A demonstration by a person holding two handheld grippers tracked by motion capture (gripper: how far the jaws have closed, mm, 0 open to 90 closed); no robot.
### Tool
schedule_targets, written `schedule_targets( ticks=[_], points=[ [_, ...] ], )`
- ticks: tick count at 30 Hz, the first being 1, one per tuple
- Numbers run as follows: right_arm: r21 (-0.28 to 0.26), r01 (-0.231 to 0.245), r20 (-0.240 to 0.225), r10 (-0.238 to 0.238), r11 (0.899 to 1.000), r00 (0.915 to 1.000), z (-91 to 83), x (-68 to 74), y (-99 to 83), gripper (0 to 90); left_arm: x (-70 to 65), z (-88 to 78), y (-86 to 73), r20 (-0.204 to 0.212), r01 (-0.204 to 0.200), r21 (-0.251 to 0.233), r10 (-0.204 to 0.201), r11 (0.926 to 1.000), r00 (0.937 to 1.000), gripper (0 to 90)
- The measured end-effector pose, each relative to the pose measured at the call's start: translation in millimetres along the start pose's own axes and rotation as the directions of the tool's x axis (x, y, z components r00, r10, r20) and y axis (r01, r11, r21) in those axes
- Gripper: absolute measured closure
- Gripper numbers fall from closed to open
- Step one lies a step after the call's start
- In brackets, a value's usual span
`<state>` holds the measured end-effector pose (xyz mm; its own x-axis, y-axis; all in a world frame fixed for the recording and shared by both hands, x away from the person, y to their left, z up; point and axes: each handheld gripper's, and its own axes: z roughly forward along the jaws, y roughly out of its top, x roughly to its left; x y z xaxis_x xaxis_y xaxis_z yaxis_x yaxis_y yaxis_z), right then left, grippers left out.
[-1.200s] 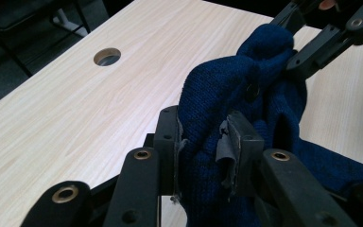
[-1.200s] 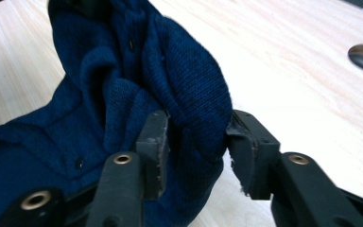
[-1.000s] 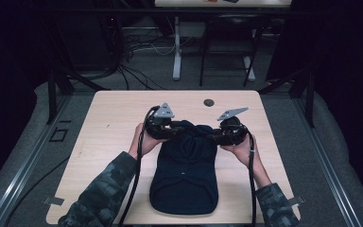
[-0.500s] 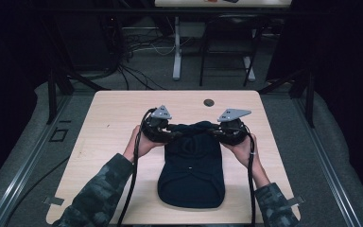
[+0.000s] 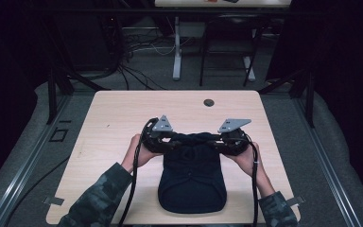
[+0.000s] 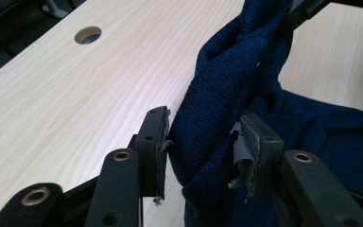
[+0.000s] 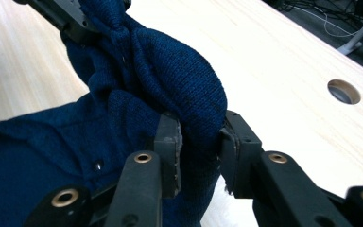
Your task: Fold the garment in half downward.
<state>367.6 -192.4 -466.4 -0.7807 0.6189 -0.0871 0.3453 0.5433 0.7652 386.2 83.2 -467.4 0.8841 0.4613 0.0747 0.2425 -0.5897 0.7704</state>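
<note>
Dark room, cables and steel legs on grey floor across the top of the high view. Pale wood table (image 5: 123,123) fills the middle, bare apart from the work.

Navy knit garment (image 5: 192,182) lies lower centre of the high view, near edge rounded and flat, far edge gathered into a ridge and raised off the wood. A second ago that far edge sat further up the table and the cloth spread wider; now the ridge has come toward the person and the body looks narrower and longer. My reading: the far portion is being folded or drawn back over the rest, fold only part made.

Left gripper (image 5: 166,140) at the left end of the ridge, right gripper (image 5: 220,141) at the right end, both held in the person's hands, sleeves entering from the bottom edge. Left gripper view: jaws pinching a thick bunch of the knit at centre frame, cloth filling the gap. Right gripper view: jaws likewise clamped on a rounded fold of the knit. Cloth twists into a rope between them.

Small round hole (image 5: 209,102) in the tabletop, upper centre of the high view, well apart from the cloth. Cables trail along each forearm, close to the garment's sides. Nothing else in the way.
</note>
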Motion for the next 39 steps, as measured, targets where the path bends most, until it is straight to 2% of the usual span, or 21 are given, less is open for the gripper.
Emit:
schedule_targets(
  ticks=[7, 15, 22, 29, 36, 39],
  points=[
    [-0.010, 0.020, 0.007, -0.020, 1.000, 0.9998, -5.0, 8.4, -8.2, 67.4, -6.9, -1.5, -3.8, -0.007, -0.012, -0.019, 0.011, 0.9998, 0.9999, 59.9],
    [0.008, 0.027, -0.020, -0.027, 1.000, 0.9994, -7.9, 13.7, -14.4, 62.8, -12.2, -3.5, -8.8, -0.008, -0.018, -0.019, 0.017, 0.9997, 0.9998, 58.4],
    [0.023, 0.046, -0.029, -0.046, 0.999, 0.9985, -12.0, 20.8, -18.6, 62.4, -20.8, -7.0, -16.2, 0.010, -0.013, -0.021, 0.013, 0.9997, 0.9999, 57.8],
    [0.035, 0.072, -0.051, -0.070, 0.997, 0.9962, -16.3, 28.5, -27.9, 67.3, -32.9, -9.1, -21.6, 0.034, -0.051, -0.007, 0.051, 0.9987, 0.9981, 57.2],
    [0.028, 0.053, -0.084, -0.051, 0.998, 0.9952, -16.7, 31.4, -38.3, 66.2, -41.2, -10.1, -28.8, 0.059, -0.038, -0.015, 0.039, 0.9992, 0.9975, 56.7],
    [0.038, 0.055, -0.085, -0.052, 0.998, 0.9950, -16.8, 35.3, -43.0, 66.5, -47.2, -9.7, -32.4, 0.068, -0.040, -0.010, 0.040, 0.9992, 0.9969, 56.9]
  ],
)
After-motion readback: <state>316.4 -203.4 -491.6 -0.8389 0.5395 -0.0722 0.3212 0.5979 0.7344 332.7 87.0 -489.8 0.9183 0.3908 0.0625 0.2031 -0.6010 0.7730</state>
